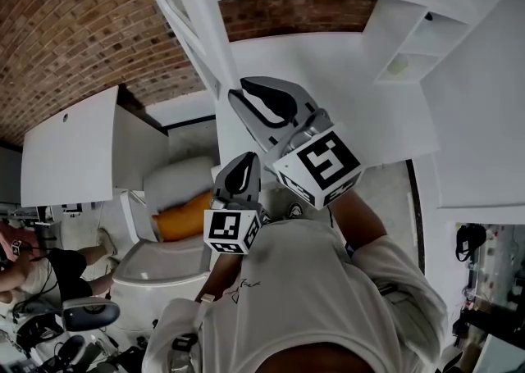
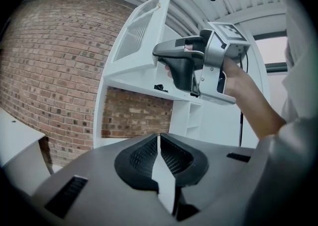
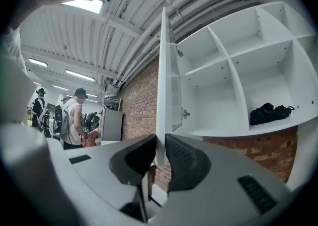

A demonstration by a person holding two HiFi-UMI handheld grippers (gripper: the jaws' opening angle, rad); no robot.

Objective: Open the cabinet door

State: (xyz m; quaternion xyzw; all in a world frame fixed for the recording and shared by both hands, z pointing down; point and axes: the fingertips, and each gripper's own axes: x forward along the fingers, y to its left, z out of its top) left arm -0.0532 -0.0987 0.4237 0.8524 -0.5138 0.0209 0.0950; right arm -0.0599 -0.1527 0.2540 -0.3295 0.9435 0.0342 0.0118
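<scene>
1. The cabinet (image 3: pixel 233 86) fills the right of the right gripper view. Its white shelves are bare but for a dark bundle (image 3: pixel 271 112) at the lower right. Nothing stands in the opening, so I judge the swing has room.
2. The cabinet door (image 3: pixel 164 81) stands edge-on up the middle of that view, well clear of the shelves. To finish well I should draw it round its own arc about the hinged side, not straight back, so the panel does not twist.
3. My right gripper (image 3: pixel 159 145) is narrowed onto the door's lower free edge, one pad on each face. I want that pinch square to the panel, or it could slide off the thin edge.
4. My left gripper (image 2: pixel 159 140), at the bottom centre of its own view, has its jaws together on nothing. It is best kept out of the door's path.
</scene>
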